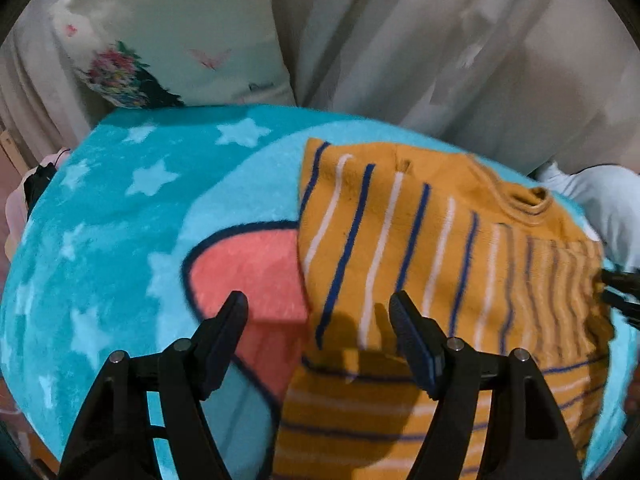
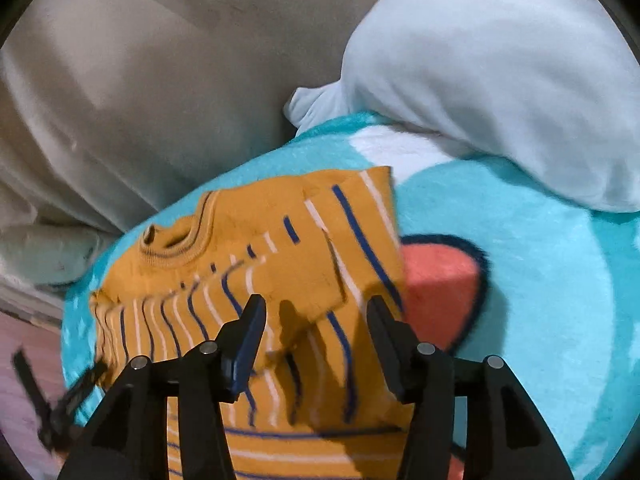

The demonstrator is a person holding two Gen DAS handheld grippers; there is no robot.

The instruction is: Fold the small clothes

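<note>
A small mustard-yellow sweater (image 1: 420, 248) with blue and white stripes lies partly folded on a turquoise star blanket (image 1: 120, 208); its collar (image 1: 528, 200) points to the far right. My left gripper (image 1: 318, 312) is open and empty, hovering over the sweater's left edge. In the right wrist view the sweater (image 2: 280, 264) has a sleeve or side flap folded over the body. My right gripper (image 2: 316, 316) is open and empty just above that fold. The right gripper's tips also show at the left wrist view's right edge (image 1: 620, 292).
A floral pillow (image 1: 168, 40) and beige curtain (image 1: 440, 40) stand behind the blanket. A pale blue pillow (image 2: 500, 80) lies at the blanket's far right. The blanket has a pink patch (image 1: 252, 272) beside the sweater. A blurred dark gripper shape (image 2: 52, 400) is at lower left.
</note>
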